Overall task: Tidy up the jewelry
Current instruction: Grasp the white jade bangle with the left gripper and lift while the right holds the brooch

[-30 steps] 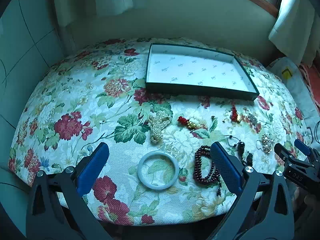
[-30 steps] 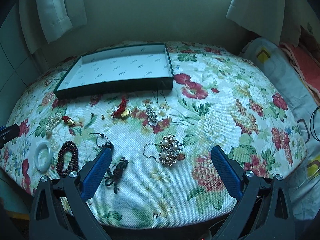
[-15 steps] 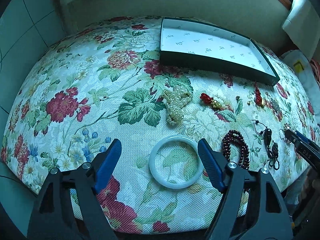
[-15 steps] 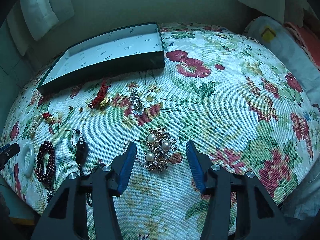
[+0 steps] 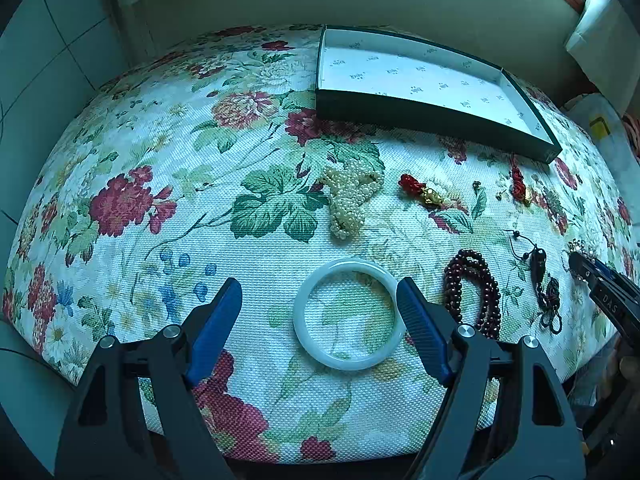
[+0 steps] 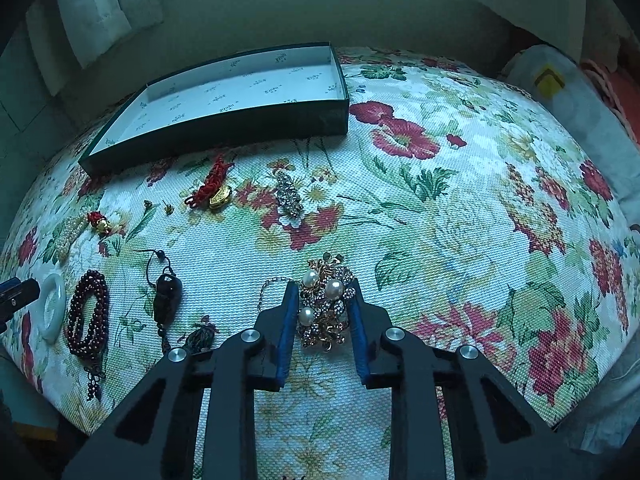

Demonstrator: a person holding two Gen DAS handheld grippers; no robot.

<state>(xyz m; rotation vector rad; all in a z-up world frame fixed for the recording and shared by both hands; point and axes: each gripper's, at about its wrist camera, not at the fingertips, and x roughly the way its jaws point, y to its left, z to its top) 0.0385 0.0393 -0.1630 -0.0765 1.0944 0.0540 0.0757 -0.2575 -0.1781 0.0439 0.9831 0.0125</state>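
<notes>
My left gripper (image 5: 320, 292) is open, its blue fingers on either side of a white jade bangle (image 5: 347, 314) lying on the floral cloth; the right finger touches the bangle's rim. My right gripper (image 6: 325, 294) has closed on a gold brooch with pearls (image 6: 326, 304), which still rests on the cloth. An open dark green box (image 5: 420, 114) with a white lining stands at the back; it also shows in the right wrist view (image 6: 224, 120). A pearl strand (image 5: 350, 200) lies beyond the bangle.
Dark red bead bracelet (image 5: 474, 292), black pendant on cord (image 5: 538, 268), red-and-gold charm (image 5: 420, 190), red knot charm (image 6: 212, 188) and silver brooch (image 6: 289, 196) lie on the cloth. A white bag (image 6: 560, 92) sits right of the table.
Both grippers moved forward and down. The right gripper's jaws narrowed from wide open until they closed around the pearl brooch. The left gripper came closer around the bangle.
</notes>
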